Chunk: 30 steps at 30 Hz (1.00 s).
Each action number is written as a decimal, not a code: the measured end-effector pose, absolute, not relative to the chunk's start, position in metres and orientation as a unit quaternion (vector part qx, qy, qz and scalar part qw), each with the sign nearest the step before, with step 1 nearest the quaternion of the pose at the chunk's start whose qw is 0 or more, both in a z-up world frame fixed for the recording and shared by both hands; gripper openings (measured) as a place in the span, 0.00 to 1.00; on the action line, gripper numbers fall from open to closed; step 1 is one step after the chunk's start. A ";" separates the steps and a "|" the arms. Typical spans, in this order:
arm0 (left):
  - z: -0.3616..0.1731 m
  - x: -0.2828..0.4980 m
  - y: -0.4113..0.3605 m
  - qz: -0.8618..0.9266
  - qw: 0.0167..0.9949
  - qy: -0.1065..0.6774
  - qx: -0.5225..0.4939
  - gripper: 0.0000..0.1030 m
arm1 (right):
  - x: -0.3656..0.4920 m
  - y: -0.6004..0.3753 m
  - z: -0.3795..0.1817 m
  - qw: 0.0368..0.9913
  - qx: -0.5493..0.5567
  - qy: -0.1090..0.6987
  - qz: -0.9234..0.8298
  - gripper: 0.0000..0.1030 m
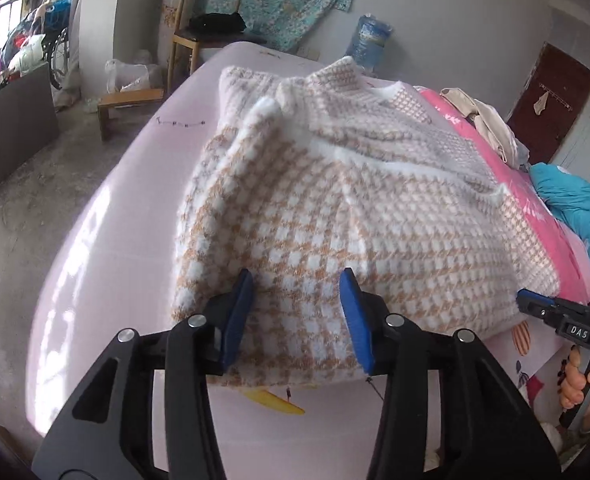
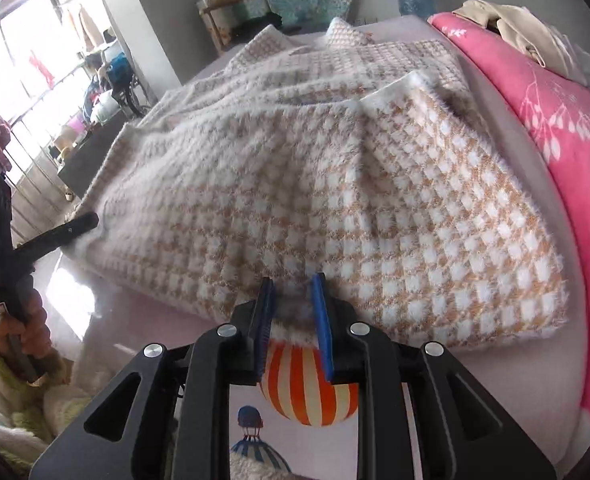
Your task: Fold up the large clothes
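Observation:
A fuzzy white-and-tan houndstooth sweater [image 1: 335, 208] lies on the pale pink bed sheet [image 1: 115, 240], with both sleeves folded in over its body. My left gripper [image 1: 297, 280] is open, its blue pads on either side of the near hem, resting on the fabric. My right gripper [image 2: 293, 284] is part open at the near hem of the sweater [image 2: 295, 184], with some fuzzy hem between the pads. The right gripper also shows at the right edge of the left wrist view [image 1: 535, 304]. The left gripper also shows at the left edge of the right wrist view [image 2: 87, 222], touching the sweater's corner.
A pink floral blanket [image 2: 567, 128] and beige clothes [image 2: 527, 32] lie along the bed's right side, with a teal item [image 1: 575, 200] beyond. A wooden chair [image 1: 199, 28] and low stool [image 1: 127, 104] stand on the floor to the left. Balloon prints [image 2: 307, 384] mark the sheet.

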<state>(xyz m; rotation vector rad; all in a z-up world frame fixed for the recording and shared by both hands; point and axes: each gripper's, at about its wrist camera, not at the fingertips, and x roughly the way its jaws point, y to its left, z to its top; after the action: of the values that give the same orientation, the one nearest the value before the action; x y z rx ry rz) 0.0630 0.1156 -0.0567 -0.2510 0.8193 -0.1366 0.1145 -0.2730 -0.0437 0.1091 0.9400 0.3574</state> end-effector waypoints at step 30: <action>-0.059 0.138 0.027 -0.062 0.882 0.467 -0.027 0.90 | 0.189 -0.207 -0.025 0.867 0.013 0.457 0.198 0.46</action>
<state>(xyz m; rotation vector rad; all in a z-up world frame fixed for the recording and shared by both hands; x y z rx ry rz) 0.1383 0.0272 -0.0589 -0.0570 0.9731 -0.1302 0.1887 -0.2068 -0.0252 0.0279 0.9562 0.4143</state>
